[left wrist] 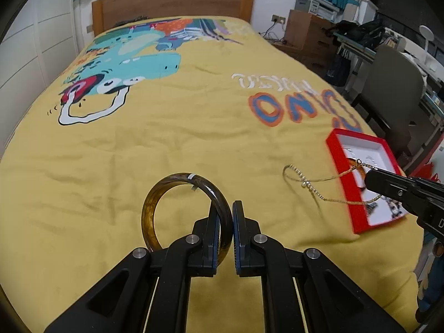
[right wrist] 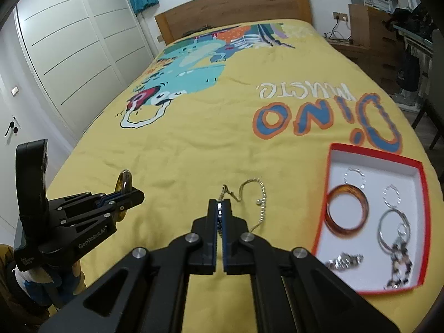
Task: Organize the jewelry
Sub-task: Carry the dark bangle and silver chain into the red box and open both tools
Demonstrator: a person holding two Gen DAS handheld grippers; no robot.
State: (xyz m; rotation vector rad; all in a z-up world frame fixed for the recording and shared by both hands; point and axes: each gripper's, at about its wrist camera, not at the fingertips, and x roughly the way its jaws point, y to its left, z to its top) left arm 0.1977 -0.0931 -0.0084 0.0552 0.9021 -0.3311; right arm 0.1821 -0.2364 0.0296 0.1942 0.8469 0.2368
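Note:
My left gripper (left wrist: 225, 208) is shut on a dark amber bangle (left wrist: 155, 194), which stands upright above the yellow bedspread (left wrist: 166, 144). The same gripper (right wrist: 130, 194) and bangle (right wrist: 123, 184) appear at the left of the right wrist view. My right gripper (right wrist: 219, 204) is shut on a thin gold chain necklace (right wrist: 260, 194), whose loop hangs off to the right of the fingers. In the left wrist view that chain (left wrist: 302, 180) trails from the right gripper (left wrist: 369, 177) in front of a red box (left wrist: 333, 144). The red box (right wrist: 371, 149), white inside, holds an orange bangle (right wrist: 347, 211), silver rings and chains.
The bed has a wooden headboard (right wrist: 236, 2) at the far end. White wardrobe doors (right wrist: 77, 50) stand along the left. A chair (left wrist: 394, 83), a desk and cardboard boxes (left wrist: 305, 30) crowd the right side. A person's sleeve (right wrist: 11, 291) shows at the lower left.

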